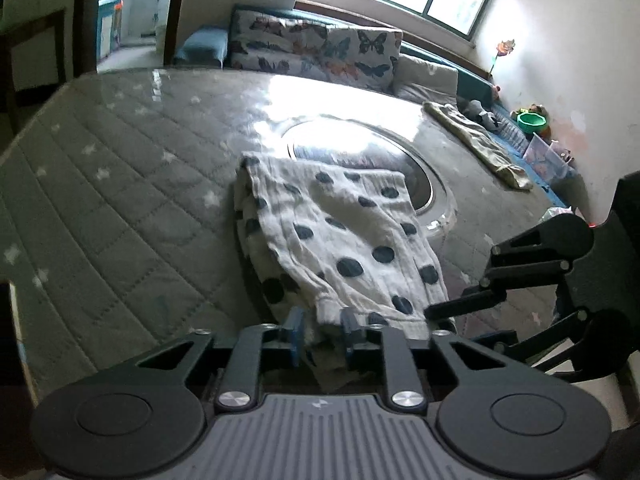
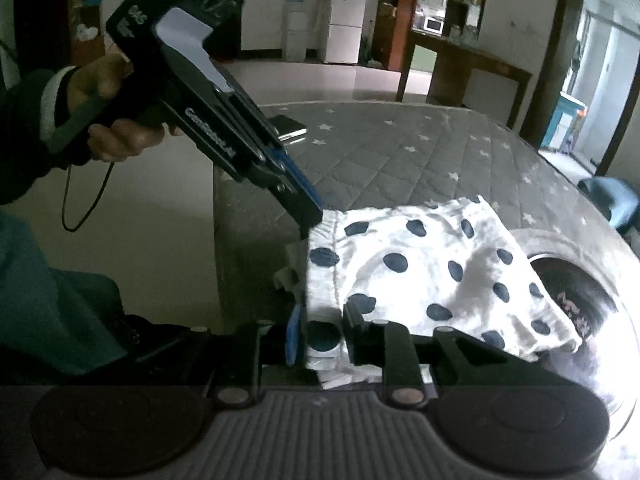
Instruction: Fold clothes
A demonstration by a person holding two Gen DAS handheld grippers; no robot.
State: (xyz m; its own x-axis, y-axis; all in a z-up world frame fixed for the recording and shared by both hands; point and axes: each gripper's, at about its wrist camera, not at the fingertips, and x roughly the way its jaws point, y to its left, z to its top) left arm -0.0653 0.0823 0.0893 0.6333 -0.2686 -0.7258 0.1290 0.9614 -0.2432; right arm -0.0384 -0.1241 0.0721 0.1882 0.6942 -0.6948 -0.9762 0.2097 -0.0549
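A white garment with dark polka dots (image 1: 336,240) lies partly folded on the grey quilted table cover (image 1: 120,184). My left gripper (image 1: 322,330) is shut on the garment's near hem edge. In the left wrist view the right gripper (image 1: 440,312) sits at the garment's right corner. In the right wrist view the garment (image 2: 420,272) spreads ahead, and my right gripper (image 2: 320,336) is shut on its near edge. The left gripper (image 2: 308,220) shows there too, held by a hand, with its tips at the garment's far left corner.
A round glass turntable (image 1: 380,152) sits mid-table, partly under the garment. A beige cloth (image 1: 476,140) lies at the far right edge. A butterfly cushion (image 1: 312,52) is behind the table. A dark flat device (image 2: 288,128) lies on the table's far side.
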